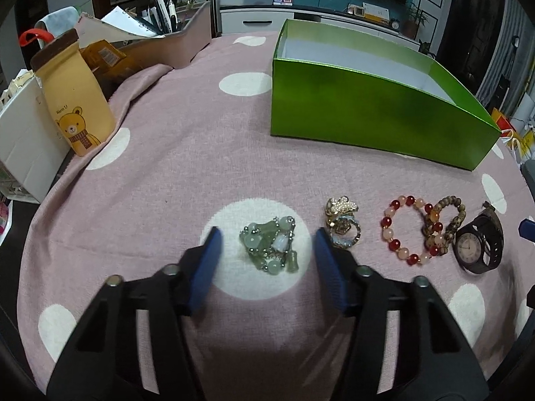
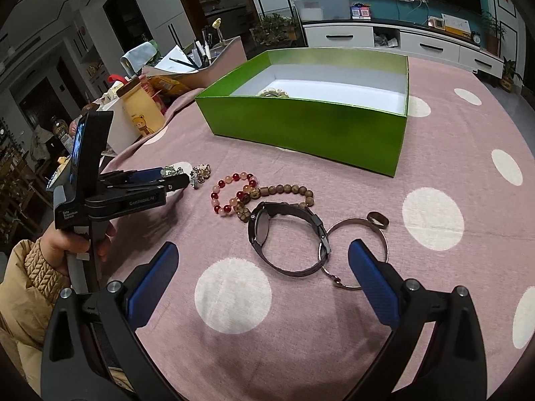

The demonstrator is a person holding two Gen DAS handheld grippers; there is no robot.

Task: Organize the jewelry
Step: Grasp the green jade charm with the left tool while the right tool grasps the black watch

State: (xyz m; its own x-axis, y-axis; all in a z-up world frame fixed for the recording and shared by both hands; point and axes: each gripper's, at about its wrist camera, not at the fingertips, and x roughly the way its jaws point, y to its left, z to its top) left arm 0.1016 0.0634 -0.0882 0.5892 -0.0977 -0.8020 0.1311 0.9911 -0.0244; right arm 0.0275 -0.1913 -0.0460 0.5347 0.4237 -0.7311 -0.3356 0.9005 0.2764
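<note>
A green jade bead bracelet (image 1: 270, 246) lies bunched on a white dot of the pink cloth. My left gripper (image 1: 267, 239) is open, its blue pads on either side of the bracelet, not touching it. To its right lie a gold pearl brooch with rings (image 1: 342, 224), a red-and-pink bead bracelet (image 1: 406, 230), a brown wooden bead bracelet (image 1: 446, 222) and a dark watch (image 1: 478, 244). My right gripper (image 2: 262, 254) is open and empty above the watch (image 2: 284, 239). A silver bangle (image 2: 359, 250) lies beside it. The green box (image 2: 311, 120) holds one pale beaded piece (image 2: 272, 93).
A bear-print bottle (image 1: 77, 97), a white carton (image 1: 23, 140) and a pen holder tray (image 1: 160, 36) crowd the table's left side. The green box (image 1: 378, 100) stands at the back. The left gripper's handle and the hand holding it (image 2: 80, 214) show at the left.
</note>
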